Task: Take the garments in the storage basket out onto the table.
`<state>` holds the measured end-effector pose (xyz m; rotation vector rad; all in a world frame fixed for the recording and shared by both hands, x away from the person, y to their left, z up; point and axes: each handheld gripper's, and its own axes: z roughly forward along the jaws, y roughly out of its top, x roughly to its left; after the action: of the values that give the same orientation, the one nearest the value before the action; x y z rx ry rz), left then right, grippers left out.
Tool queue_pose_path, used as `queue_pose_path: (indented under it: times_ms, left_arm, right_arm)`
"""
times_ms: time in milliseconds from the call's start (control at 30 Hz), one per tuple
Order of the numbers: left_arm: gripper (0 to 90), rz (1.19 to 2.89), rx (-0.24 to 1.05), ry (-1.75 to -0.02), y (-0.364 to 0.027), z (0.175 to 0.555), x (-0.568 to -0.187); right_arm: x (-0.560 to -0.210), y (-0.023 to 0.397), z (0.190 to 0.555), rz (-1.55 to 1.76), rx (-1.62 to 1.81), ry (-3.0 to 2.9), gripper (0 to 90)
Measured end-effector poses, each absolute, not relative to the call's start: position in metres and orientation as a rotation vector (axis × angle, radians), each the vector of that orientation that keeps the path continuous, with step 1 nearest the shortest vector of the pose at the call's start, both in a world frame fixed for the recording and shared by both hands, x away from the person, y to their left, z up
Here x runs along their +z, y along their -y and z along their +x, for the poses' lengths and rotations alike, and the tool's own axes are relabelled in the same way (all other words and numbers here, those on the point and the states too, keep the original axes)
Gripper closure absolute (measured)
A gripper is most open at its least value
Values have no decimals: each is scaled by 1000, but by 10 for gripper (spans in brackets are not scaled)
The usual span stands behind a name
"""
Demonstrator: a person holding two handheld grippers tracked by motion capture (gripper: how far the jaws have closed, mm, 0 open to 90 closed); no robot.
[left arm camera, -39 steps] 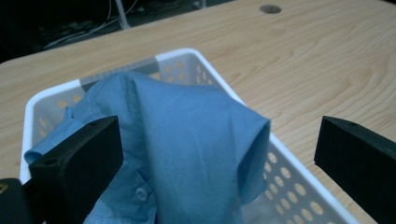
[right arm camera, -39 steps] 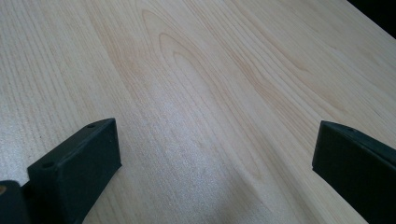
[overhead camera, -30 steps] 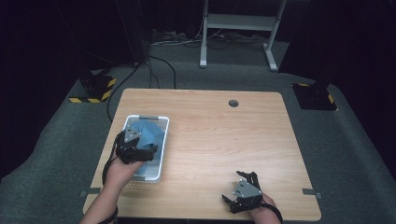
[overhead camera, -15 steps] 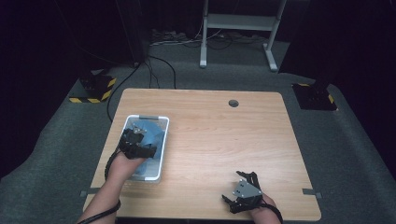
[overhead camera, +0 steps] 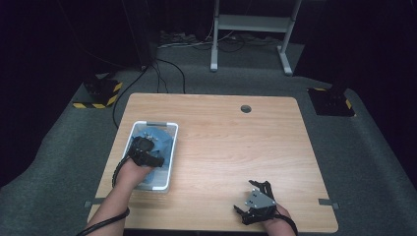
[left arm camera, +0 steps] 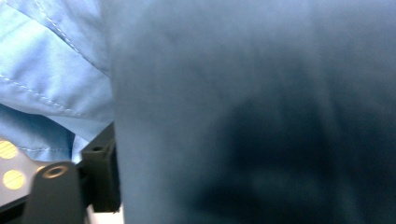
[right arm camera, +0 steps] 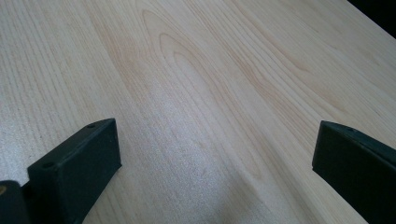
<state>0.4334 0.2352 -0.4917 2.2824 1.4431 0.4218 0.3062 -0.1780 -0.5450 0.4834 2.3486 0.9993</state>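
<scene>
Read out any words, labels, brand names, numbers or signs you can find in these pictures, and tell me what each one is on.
No readable text anywhere.
Blue cloth in the white bin: stitching, no label showing.
Left gripper, down in the bin with cloth between its closing jaws: plain yellow dots beside one jaw, no writing.
Right gripper: no lettering.
Table: bare wood.
Yellow-and-black striped blocks on the floor: stripes, no words.

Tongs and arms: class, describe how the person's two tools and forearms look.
Both tongs are black. The right tongs carry a grey three-cornered plate on top and have flat, blocky black jaws. A black cable trails from the left tongs along the forearm. No sleeves cover the forearms.
</scene>
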Motion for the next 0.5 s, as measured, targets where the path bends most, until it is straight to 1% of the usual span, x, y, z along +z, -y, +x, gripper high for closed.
queue_pose_path:
  times_ms: [33, 133, 167, 233, 267, 300, 367, 500]
  left_arm:
    - [256, 2303, 460, -1390, -234, 433, -492]
    - [333, 2296, 475, -1362, -234, 430, -491]
    - [383, 2296, 475, -1362, -234, 430, -491]
    - [442, 2285, 479, -1364, -235, 427, -490]
    - [442, 2270, 474, -1375, -236, 426, -488]
    - [516, 2252, 478, -1383, -238, 424, -486]
    - [565, 2251, 483, -1379, -239, 423, -485]
    - [626, 2261, 497, -1378, -238, 421, -485]
  right_arm:
    - [-545, 178, 306, 483, 1000, -2349, 5]
    - [-545, 178, 306, 481, 1000, -2349, 6]
    - [-545, 178, 306, 481, 1000, -2349, 6]
    - [-545, 178, 306, 481, 1000, -2349, 5]
    - [-545, 178, 306, 481, 1000, -2349, 5]
    - [-545, 178, 306, 482, 1001, -2350, 5]
    - [-545, 178, 306, 482, 1001, -2350, 5]
    - [-545, 178, 306, 482, 1000, -2350, 4]
